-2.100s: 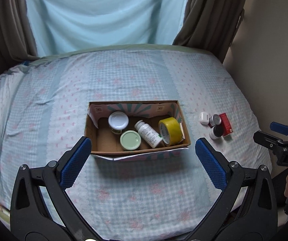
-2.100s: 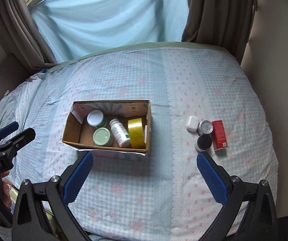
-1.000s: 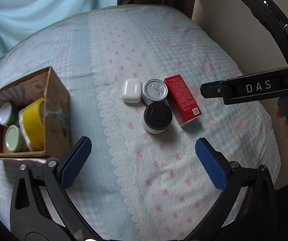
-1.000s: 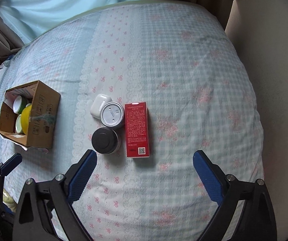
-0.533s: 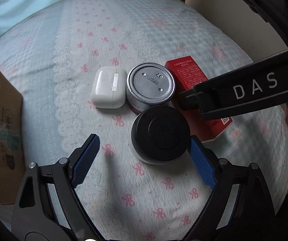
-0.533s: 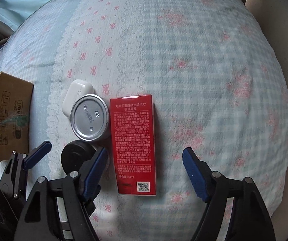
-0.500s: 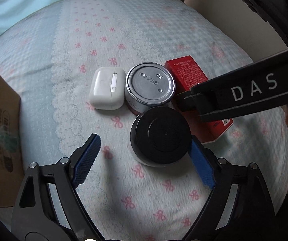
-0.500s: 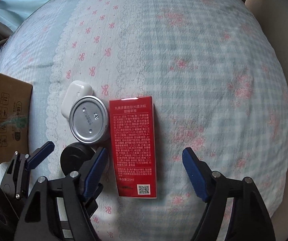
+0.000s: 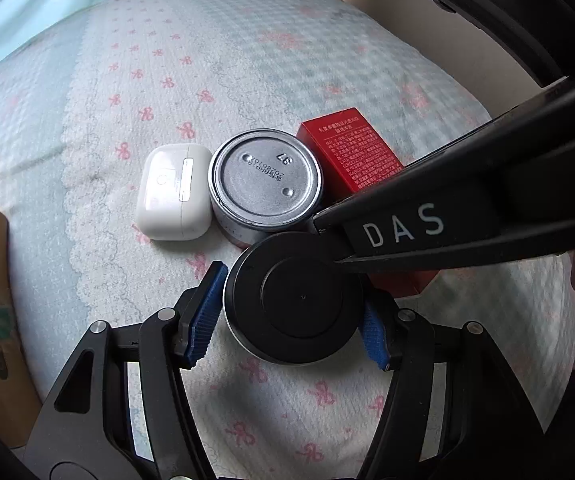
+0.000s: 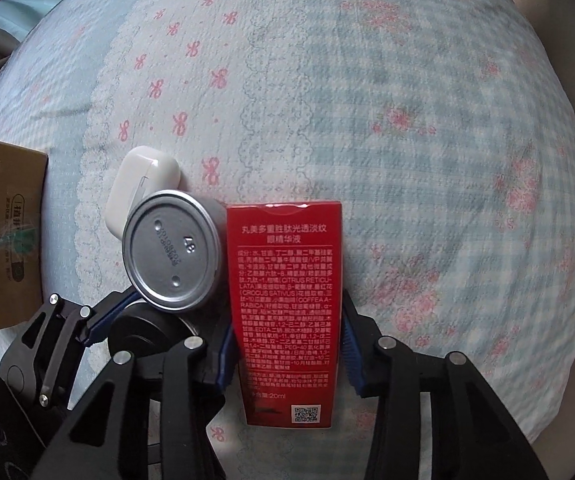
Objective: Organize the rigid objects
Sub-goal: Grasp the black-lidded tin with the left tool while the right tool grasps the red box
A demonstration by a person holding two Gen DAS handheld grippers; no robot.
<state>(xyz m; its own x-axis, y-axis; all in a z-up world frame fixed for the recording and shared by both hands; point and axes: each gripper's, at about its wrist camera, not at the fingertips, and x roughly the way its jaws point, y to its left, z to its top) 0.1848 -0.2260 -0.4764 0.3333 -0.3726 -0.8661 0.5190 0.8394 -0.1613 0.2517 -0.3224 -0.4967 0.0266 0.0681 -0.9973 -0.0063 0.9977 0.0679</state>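
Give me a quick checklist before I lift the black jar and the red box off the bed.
1. Left gripper pads on both sides of the black jar: ok.
2. Right gripper pads on both long sides of the red box: ok.
3. Grips firm enough to lift: cannot tell.
4. Silver tin apart from the box: not ok, it sits against it.
5. Earbud case apart from the jar: ok.
6. Right gripper's arm apart from the jar lid: not ok, it crosses over it.
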